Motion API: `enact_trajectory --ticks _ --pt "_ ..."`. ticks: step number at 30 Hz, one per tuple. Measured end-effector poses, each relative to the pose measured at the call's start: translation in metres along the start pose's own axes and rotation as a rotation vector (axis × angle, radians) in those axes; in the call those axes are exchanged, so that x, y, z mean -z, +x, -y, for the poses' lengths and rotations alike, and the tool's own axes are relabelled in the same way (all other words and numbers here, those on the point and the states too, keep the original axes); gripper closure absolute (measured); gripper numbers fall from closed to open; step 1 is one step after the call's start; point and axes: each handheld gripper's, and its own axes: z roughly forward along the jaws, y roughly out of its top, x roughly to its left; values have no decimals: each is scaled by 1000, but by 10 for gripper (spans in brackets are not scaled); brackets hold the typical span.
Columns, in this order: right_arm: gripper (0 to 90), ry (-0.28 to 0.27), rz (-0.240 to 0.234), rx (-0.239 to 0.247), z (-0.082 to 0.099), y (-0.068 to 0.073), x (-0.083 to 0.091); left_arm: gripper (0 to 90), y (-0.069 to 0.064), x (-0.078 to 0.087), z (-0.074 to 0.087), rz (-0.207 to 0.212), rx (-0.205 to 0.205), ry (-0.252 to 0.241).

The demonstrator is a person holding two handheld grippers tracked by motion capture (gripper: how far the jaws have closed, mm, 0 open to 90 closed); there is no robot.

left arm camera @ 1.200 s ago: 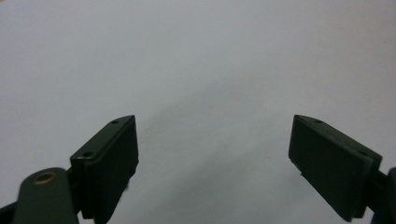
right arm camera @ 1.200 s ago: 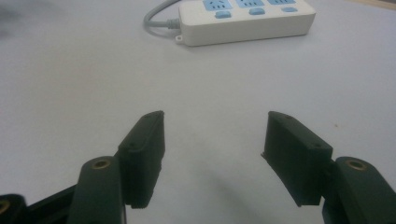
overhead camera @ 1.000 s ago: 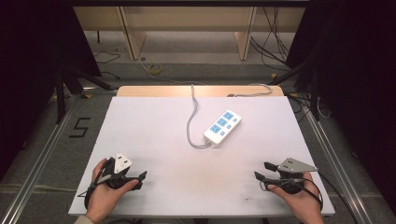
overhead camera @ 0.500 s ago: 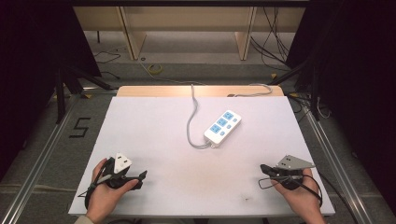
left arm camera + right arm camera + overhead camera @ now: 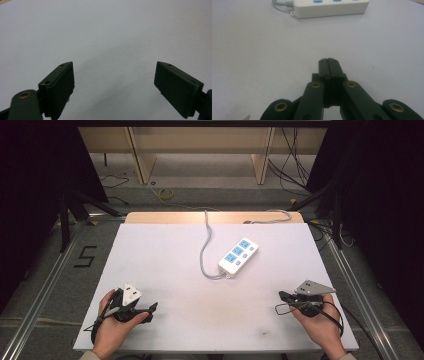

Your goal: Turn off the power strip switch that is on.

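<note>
Near edge of tabletop (image 5: 165, 255), high view: left hand (image 5: 111, 332) wrapped round left gripper (image 5: 148, 310), jaws pointing right across the white surface; wrist cut off by bottom of frame. Left gripper view: both black jaws wide apart, nothing between them but bare white tabletop; outer ends of both jaws cropped at the lower corners.

Opposite near corner: right hand (image 5: 320, 322) holding right gripper (image 5: 281, 296), grey three-cornered plate on top, jaws aimed left and slightly away. Thin cable loop hanging beside the jaws, its run hard to follow against the dark body. Right gripper view: jaws pressed flat together, nothing held; brass pivot pins visible on the links; lower links cut off by frame.

Small dark speck (image 5: 263, 334) on the tabletop between the hands, near front edge; possibly a mark, too small to tell.

Mid tabletop, well apart from both grippers: white power strip (image 5: 238, 255) lying at an angle, blue sockets up. In right gripper view, only its near long side in frame, top cropped. Grey cord (image 5: 203, 251) curling off its near end, then running back over the far edge.

Beyond: wooden strip (image 5: 165, 217) along far edge, floor with loose cables (image 5: 165, 194), dark surrounds hiding detail.
</note>
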Motion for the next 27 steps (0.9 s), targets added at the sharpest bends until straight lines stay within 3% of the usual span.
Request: enact_trajectory --ticks 27 --pt "900 35 -2 34 -22 0 -18 165 -4 -2 -2 5 -24 -1"
